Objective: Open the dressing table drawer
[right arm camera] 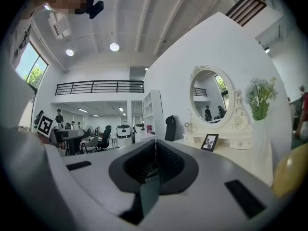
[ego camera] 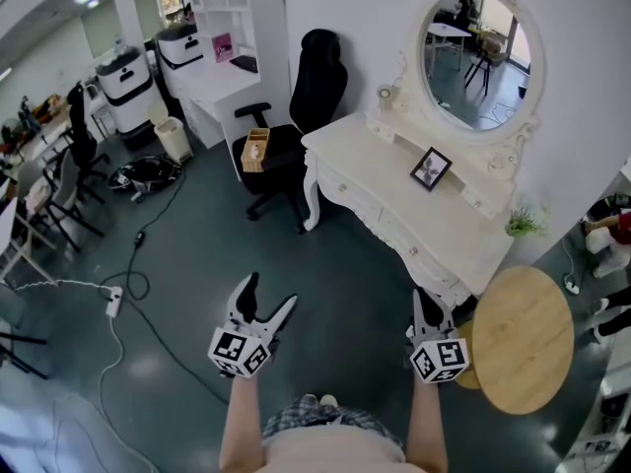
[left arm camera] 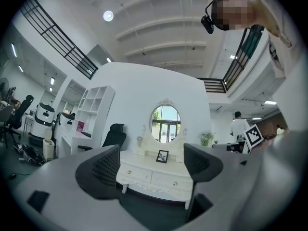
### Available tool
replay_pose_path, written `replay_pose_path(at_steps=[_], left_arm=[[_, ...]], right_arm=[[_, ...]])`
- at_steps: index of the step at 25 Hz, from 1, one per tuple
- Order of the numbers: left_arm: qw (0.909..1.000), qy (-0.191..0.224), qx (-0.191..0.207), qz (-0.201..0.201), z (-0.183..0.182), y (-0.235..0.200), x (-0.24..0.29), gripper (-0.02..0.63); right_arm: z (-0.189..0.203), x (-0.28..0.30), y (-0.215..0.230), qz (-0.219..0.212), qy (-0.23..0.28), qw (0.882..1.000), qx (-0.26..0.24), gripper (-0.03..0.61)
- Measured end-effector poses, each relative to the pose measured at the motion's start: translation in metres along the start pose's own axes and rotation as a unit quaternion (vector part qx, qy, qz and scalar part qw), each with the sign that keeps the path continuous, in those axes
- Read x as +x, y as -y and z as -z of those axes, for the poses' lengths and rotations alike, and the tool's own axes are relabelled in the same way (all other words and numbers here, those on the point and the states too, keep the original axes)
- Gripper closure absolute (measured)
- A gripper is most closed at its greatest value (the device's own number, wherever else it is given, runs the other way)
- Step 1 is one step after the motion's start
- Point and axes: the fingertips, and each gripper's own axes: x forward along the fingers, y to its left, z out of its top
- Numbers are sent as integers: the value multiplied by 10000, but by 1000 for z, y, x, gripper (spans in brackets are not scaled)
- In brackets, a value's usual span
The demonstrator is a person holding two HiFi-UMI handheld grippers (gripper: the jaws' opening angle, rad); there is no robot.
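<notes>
1. Standing against a white wall, the dressing table (ego camera: 394,190) is painted cream-white, with a smooth top, a scalloped carved apron and curved legs.
2. Its drawers (left arm camera: 137,173) lie side by side in the front face. Each has a small round knob, and both sit flush and shut.
3. An oval mirror (ego camera: 478,57) in an ornate moulded frame rises from the back of the top. A small black photo frame (ego camera: 431,168) stands tilted below it.
4. The left gripper (ego camera: 272,291) has its black ribbed jaws spread wide, with nothing between them. It points at the drawer fronts from well apart.
5. The right gripper (ego camera: 426,304) has its jaws pressed together on nothing, and is near the table's right end.
6. A round wooden side table (ego camera: 523,338) sits just beside that end, close to the right gripper.
7. A black office chair (ego camera: 301,116) stands at the dressing table's far end.
8. Dark smooth floor (ego camera: 355,284) lies between the grippers and the drawers, and a black cable (ego camera: 148,304) trails across it to the left.
</notes>
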Motion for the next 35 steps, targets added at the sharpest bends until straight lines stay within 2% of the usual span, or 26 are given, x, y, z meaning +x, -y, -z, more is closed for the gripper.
replay_pose_path(at_steps=[8, 14, 20, 27, 31, 35], left_arm=[[9999, -79, -34, -67, 16, -11, 20, 221], [10000, -75, 9, -10, 21, -29, 69, 221], [9999, -40, -75, 133, 30, -56, 139, 221], [9990, -75, -19, 441, 43, -118, 281, 221], [9960, -276, 140, 835, 37, -146, 389, 222], [9929, -318, 57, 1149, 31, -170, 494, 221]], right_arm=[[13, 26, 15, -64, -109, 9999, 53, 566], [15, 61, 41, -31, -98, 9999, 28, 565], [15, 111, 77, 106, -68, 9999, -19, 565], [27, 233, 141, 329, 2, 9993, -164, 566], [11, 313, 195, 609, 29, 9981, -80, 566], [-8, 375, 248, 1011, 109, 9948, -25, 566]])
